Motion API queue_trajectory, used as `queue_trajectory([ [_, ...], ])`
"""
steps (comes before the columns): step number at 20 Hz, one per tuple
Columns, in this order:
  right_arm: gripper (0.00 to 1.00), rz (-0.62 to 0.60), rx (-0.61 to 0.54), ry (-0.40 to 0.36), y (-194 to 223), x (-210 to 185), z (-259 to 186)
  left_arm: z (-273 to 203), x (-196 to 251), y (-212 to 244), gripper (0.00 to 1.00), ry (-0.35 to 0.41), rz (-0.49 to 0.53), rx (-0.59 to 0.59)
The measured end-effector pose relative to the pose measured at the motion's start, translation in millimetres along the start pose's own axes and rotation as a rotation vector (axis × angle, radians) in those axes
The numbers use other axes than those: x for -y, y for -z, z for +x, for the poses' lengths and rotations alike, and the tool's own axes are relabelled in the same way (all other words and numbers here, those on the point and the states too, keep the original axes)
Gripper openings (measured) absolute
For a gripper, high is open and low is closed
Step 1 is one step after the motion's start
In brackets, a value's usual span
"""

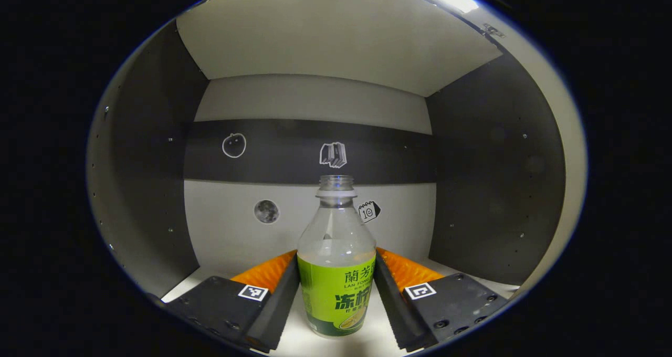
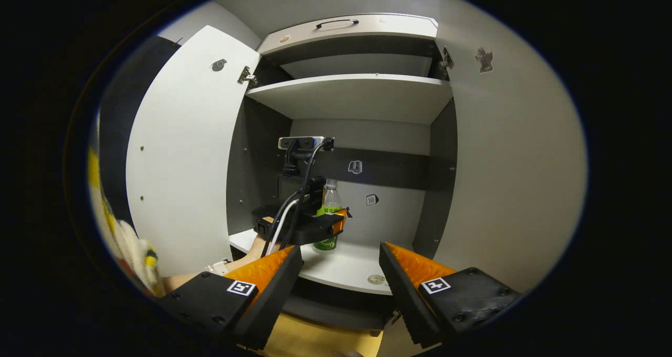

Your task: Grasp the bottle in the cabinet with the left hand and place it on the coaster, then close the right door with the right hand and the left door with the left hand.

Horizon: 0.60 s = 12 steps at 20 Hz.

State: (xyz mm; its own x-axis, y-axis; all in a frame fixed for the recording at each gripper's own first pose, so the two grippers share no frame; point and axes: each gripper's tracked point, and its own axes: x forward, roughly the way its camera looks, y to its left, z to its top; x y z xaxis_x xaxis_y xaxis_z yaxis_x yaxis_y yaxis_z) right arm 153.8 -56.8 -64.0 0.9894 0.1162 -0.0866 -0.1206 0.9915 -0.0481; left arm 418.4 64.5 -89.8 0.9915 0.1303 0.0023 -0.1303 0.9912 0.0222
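A clear bottle [image 1: 336,262] with a green label and no cap stands upright on the cabinet's white shelf [image 1: 294,341]. My left gripper [image 1: 336,254] reaches into the cabinet with its two fingers pressed against the label, one on each side. In the right gripper view the left gripper [image 2: 325,223] shows around the bottle [image 2: 329,199], with a hand [image 2: 252,257] behind it. My right gripper [image 2: 340,249] hovers in front of the cabinet, open and holding nothing. The left door [image 2: 178,152] and the right door [image 2: 514,152] both stand open.
An upper shelf [image 2: 346,94] spans the cabinet above the bottle, and a panel with a black handle [image 2: 336,22] tops it. A small round disc [image 2: 376,279] lies at the lower shelf's front edge. A wooden surface [image 2: 315,341] lies below.
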Motion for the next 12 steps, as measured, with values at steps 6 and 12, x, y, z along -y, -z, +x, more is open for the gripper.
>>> queue_trajectory([
  [6, 0.98, -0.003, 0.015, 0.022, -5, -1, -3, -31, 1, -33, 0.77, 0.032, -0.021, 0.05],
  [12, 0.98, -0.029, 0.049, 0.117, -16, 13, -26, -133, 12, -62, 0.77, 0.098, -0.019, 0.08],
])
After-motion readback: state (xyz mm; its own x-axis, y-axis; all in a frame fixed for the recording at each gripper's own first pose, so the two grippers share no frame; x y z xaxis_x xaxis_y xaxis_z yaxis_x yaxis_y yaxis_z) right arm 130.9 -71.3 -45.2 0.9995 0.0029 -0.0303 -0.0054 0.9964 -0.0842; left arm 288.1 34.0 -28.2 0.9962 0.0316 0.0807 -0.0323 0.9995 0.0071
